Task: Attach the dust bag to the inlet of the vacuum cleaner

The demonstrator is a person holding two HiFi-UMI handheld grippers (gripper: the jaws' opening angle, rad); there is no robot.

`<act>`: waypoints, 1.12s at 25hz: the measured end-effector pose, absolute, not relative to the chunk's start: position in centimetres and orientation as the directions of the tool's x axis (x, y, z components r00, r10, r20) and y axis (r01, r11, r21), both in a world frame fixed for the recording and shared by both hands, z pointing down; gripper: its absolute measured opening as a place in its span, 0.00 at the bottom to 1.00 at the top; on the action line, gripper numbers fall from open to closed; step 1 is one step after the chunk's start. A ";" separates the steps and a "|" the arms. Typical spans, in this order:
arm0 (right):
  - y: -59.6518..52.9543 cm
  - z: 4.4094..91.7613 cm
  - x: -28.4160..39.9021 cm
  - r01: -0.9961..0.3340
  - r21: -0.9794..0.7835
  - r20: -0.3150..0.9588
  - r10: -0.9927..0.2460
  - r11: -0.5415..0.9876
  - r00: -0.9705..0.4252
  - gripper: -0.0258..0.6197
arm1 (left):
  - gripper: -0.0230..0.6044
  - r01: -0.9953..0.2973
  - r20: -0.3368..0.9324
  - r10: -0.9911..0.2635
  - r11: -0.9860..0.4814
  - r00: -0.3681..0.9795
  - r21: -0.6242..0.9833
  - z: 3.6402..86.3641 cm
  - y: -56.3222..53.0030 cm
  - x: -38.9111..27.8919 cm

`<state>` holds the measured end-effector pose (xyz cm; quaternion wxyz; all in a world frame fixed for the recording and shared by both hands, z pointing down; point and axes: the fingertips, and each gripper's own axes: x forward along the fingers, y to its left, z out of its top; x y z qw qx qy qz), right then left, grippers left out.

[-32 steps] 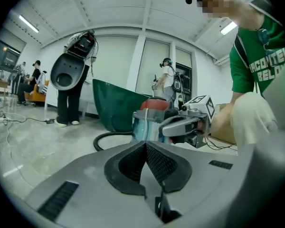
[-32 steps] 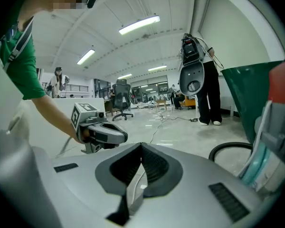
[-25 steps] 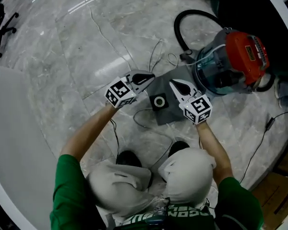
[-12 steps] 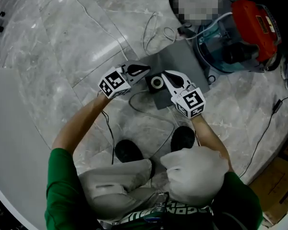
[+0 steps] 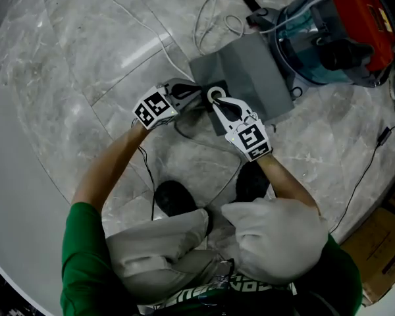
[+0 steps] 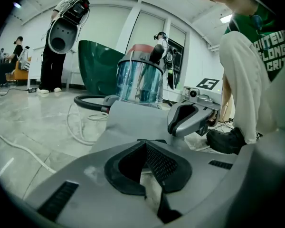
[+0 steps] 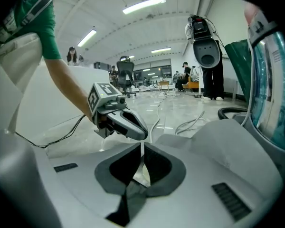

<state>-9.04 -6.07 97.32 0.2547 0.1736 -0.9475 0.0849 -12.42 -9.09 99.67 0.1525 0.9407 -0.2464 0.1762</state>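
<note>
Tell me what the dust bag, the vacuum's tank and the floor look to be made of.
Dust bag: matte grey, lying flat with a soft crease, likely non-woven fabric or paper.
Vacuum tank: see-through blue-teal with glossy highlights, probably clear plastic.
Floor: grey with veins and mirror-like reflections, looks like polished marble or marble-look tile.

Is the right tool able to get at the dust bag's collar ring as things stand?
Probably yes: the right tool is right at the dust bag's collar ring, nothing between them, though its jaws are shut.
</note>
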 end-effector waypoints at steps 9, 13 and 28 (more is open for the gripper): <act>-3.5 100.2 -9.9 -0.331 0.003 0.571 -0.273 0.944 -0.774 0.06 | 0.04 -0.516 0.431 -0.374 -0.809 0.821 0.281 102.0 -6.4 -11.9; -3.2 101.7 -10.0 -0.308 0.051 0.609 -0.274 0.950 -0.745 0.19 | 0.04 -0.514 0.431 -0.368 -0.806 0.824 0.294 102.0 -6.2 -11.6; -4.7 102.4 -9.5 -0.373 0.257 0.644 -0.446 0.892 -0.622 0.22 | 0.04 -0.513 0.447 -0.367 -0.817 0.816 0.265 101.2 -7.4 -11.8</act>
